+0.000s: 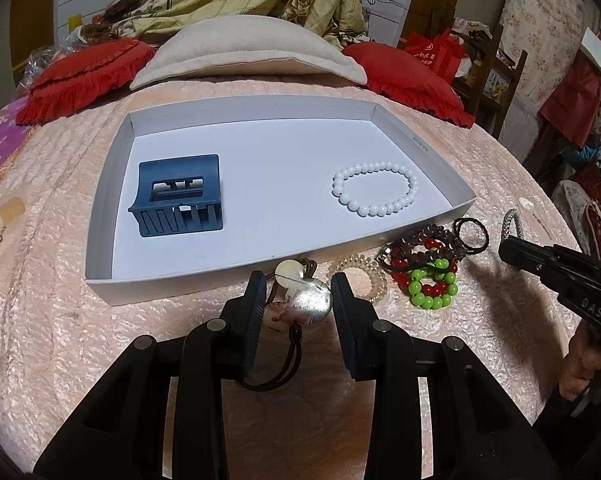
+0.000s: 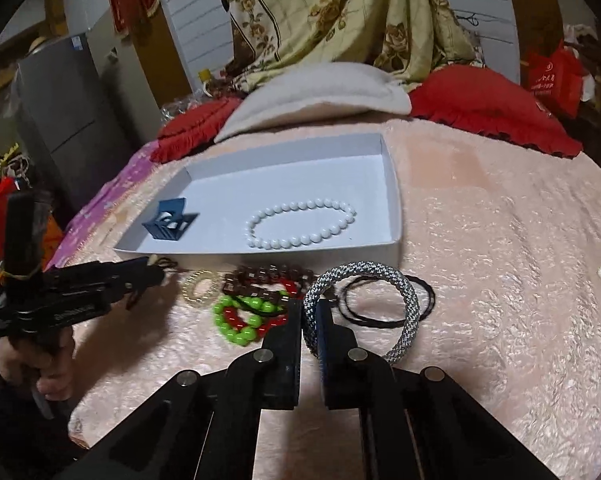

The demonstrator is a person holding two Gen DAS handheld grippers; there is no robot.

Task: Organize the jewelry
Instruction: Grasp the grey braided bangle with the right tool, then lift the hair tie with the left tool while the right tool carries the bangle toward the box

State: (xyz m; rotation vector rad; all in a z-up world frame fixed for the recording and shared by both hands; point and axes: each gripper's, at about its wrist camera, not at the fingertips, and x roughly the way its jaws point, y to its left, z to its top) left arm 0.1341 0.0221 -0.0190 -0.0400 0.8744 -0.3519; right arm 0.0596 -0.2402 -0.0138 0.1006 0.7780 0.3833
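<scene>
left gripper (image 1: 298,300) clamps the pendant (image 1: 306,300): hard, slick, cord (image 1: 284,364) dangling at 6 o'clock. right gripper (image 2: 309,316) pinches the stiff, light woven bangle (image 2: 400,300) by its rim.

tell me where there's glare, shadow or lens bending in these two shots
Left wrist view: glare on the silver pendant between the left gripper fingers; the white tray bows from fisheye. Right wrist view: the left gripper casts a dark shadow on the pink bedspread; corners vignette black, background slightly soft.
</scene>
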